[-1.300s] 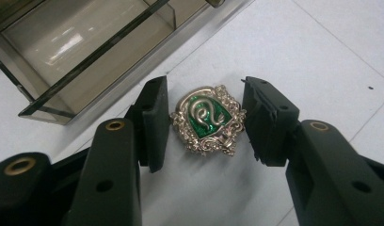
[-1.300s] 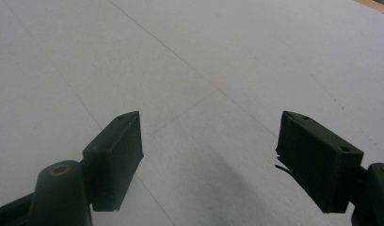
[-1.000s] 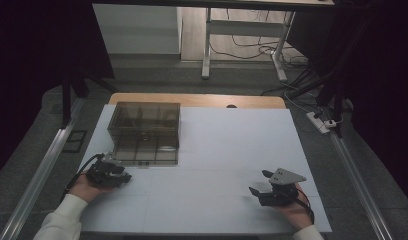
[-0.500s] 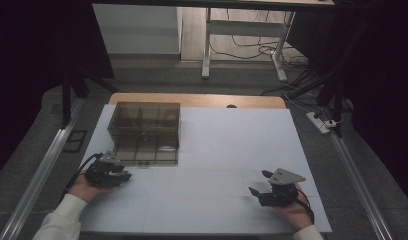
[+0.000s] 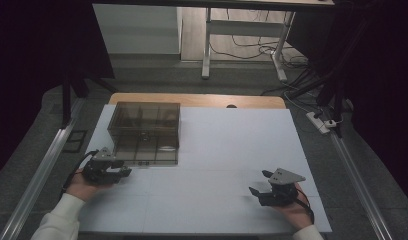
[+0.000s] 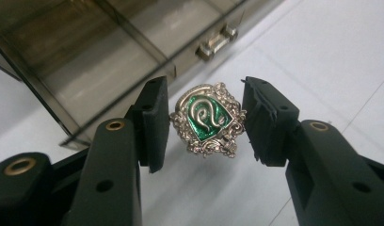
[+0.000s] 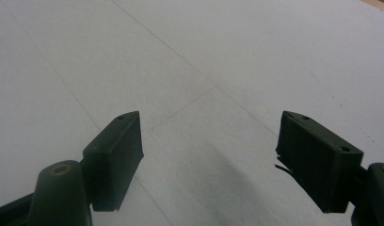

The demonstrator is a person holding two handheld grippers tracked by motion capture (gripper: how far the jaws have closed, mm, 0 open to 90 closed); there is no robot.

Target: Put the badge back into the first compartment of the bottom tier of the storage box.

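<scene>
A silver crest badge (image 6: 208, 127) with green enamel and a snake sits between the pads of my left gripper (image 6: 205, 115), which is shut on it by its two side edges. That gripper (image 5: 123, 171) rests at the table's left, just in front of a smoky clear compartment box (image 5: 144, 130). The box's metal latch (image 6: 217, 41) shows close behind the badge. My right gripper (image 5: 257, 181) lies low over the table at the front right. Its jaws (image 7: 211, 155) stand wide open with nothing between them.
White sheet (image 5: 227, 150) covers the table, with a wooden edge (image 5: 197, 100) at the back. Metal rails (image 5: 42, 165) run along both sides. A power strip (image 5: 319, 121) and cables lie on the floor at the right.
</scene>
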